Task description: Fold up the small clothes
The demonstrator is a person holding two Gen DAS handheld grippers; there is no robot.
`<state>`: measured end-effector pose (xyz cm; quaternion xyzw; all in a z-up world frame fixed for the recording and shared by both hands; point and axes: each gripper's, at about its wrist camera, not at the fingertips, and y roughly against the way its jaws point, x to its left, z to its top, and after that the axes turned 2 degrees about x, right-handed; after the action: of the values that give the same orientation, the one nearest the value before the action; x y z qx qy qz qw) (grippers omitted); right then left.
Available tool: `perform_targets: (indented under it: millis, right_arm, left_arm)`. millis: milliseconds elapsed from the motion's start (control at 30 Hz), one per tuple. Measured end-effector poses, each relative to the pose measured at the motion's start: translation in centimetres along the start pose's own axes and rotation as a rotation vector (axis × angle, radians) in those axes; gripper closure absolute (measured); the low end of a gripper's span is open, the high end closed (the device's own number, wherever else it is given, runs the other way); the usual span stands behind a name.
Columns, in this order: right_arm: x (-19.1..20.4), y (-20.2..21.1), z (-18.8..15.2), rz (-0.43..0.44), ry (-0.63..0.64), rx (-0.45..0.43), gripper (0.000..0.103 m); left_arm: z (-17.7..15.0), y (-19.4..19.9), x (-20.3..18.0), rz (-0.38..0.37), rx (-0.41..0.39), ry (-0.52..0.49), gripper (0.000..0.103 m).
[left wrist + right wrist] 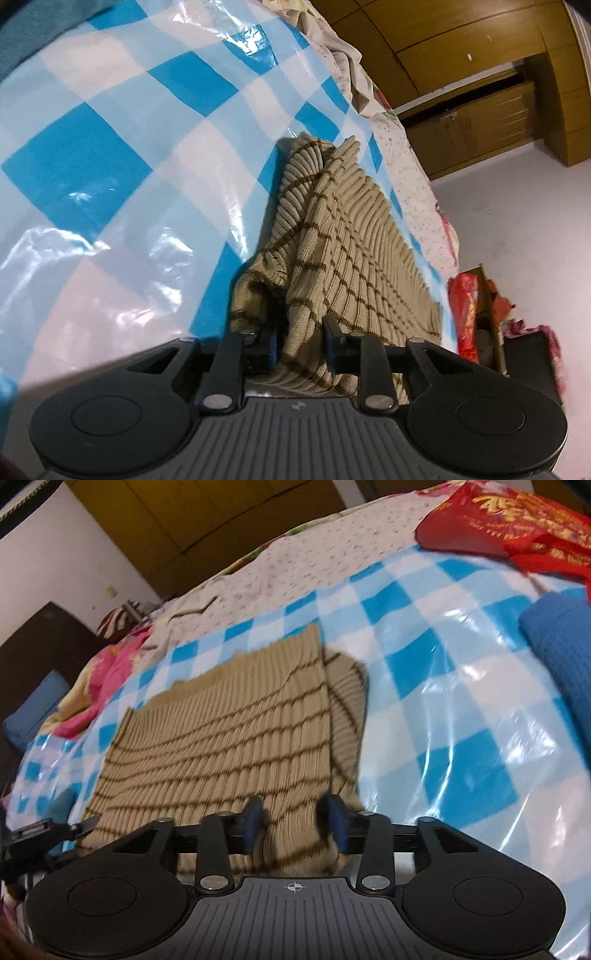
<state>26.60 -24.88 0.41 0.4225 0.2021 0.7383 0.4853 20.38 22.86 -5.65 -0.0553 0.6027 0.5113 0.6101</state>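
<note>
A beige ribbed knit sweater [343,236] with thin brown stripes lies on a blue-and-white checked plastic sheet [110,147]. My left gripper [301,343] has its near hem bunched between its blue-padded fingers and appears shut on it. In the right wrist view the same sweater [221,731] lies partly folded, one sleeve tucked at the right. My right gripper [293,823] has the near edge of the sweater between its fingers and appears shut on it. The left gripper's tip [48,829] shows at the left edge.
The checked sheet [443,701] covers a bed with a floral sheet [295,565]. A folded blue cloth [561,646] and a red bag [517,520] lie at the right. A wooden wardrobe [480,74], white floor and a box of red items [476,314] are beside the bed.
</note>
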Motion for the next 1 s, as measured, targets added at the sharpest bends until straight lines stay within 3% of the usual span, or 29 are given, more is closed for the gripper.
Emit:
perform_targets:
  millis: [67,167,267,633,1000]
  right_arm:
    - [0.1,-0.6,-0.3,-0.002,0.011,0.021,0.059]
    - [0.4,-1.7,-0.3,-0.037,0.042,0.056,0.082]
    - [-0.2,-1.8,0.3,-0.028,0.013,0.074,0.091]
    - [-0.7,0.7,-2.0,-0.055,0.093,0.148,0.092]
    - [-0.6,6.2,-7.0,-0.044,0.11,0.223,0.092]
  left_arm:
    - [-0.2,0.1,-0.4,0.018,-0.002,-0.016,0.067]
    - [-0.5,0.3,-0.9,0.04,0.017,-0.044,0.073]
    - [-1.0,0.7,-1.2,0.066,0.044,-0.077,0.076]
    - [-6.7,4.0,0.3,0.067,0.108,-0.009,0.078]
    - [-12.2,7.9,-0.3,0.132,0.155,-0.02,0.078]
